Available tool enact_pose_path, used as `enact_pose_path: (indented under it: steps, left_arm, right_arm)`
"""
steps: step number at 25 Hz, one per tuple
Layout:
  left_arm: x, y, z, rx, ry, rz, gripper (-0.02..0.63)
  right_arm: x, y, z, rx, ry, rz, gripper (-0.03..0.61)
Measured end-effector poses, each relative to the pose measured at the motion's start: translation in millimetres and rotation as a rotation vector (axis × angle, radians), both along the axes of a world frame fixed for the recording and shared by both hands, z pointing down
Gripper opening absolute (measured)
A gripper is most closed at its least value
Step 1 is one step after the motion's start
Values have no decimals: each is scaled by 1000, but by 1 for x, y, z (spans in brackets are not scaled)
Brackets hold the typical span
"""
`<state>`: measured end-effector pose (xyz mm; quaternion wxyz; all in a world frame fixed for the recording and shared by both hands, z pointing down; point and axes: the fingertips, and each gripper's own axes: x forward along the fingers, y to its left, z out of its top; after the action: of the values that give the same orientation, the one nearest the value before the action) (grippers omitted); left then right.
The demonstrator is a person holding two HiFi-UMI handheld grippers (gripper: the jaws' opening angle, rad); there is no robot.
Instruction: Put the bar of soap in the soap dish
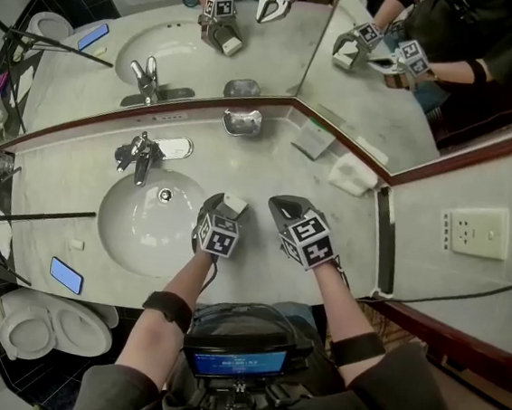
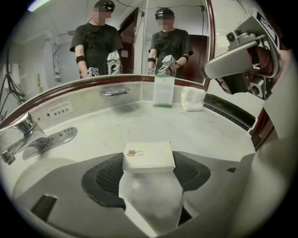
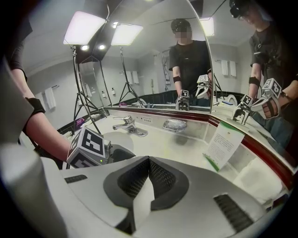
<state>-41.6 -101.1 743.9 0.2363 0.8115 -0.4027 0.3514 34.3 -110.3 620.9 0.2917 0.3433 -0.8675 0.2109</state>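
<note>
At the centre of the head view, the left tongs [image 1: 229,209] are clamped on the bar of soap [image 1: 234,205]. It is a small white boxed bar held above the right-hand rim of the basin [image 1: 135,232]. In the left gripper view the bar of soap [image 2: 148,155] lies crosswise between the two dark pads of the left tongs [image 2: 149,175], its printed face turned upward.

The soap dish [image 1: 242,122] is a shallow metallic tray at the upper centre of the head view, at the back edge of the worktop [image 1: 269,169] against the foot of the mirror [image 1: 255,36]. It is well apart from the bar. The same dish appears at upper centre-left in the left gripper view [image 2: 114,91] and at centre in the right gripper view [image 3: 175,124].

The right tongs [image 1: 280,204] are just right of the left pair in the head view, with the jaws closed together and nothing between them — the right gripper view [image 3: 148,173] shows the pads meeting.

Other fixtures:
- A chrome faucet [image 1: 139,154] stands above the basin in the frame.
- A green-and-white card [image 1: 315,139] stands upright to the right of the dish.
- A folded white towel [image 1: 352,174] lies further right, near the corner of the worktop.
- A blue phone [image 1: 67,274] lies at the lower left — beside the toilet [image 1: 43,327].
</note>
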Motion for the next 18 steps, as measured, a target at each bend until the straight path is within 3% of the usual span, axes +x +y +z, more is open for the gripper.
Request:
enact_pose_path:
  steps: [10,18]
  left_arm:
    - [-4,0,6,-27,-12,-27,374]
    - [-2,-3,-37,44,22,-3,373]
  right_arm:
    - [2,-3,4,-14,-1,6,20]
    - [-3,-3,5,-23,-32,22,20]
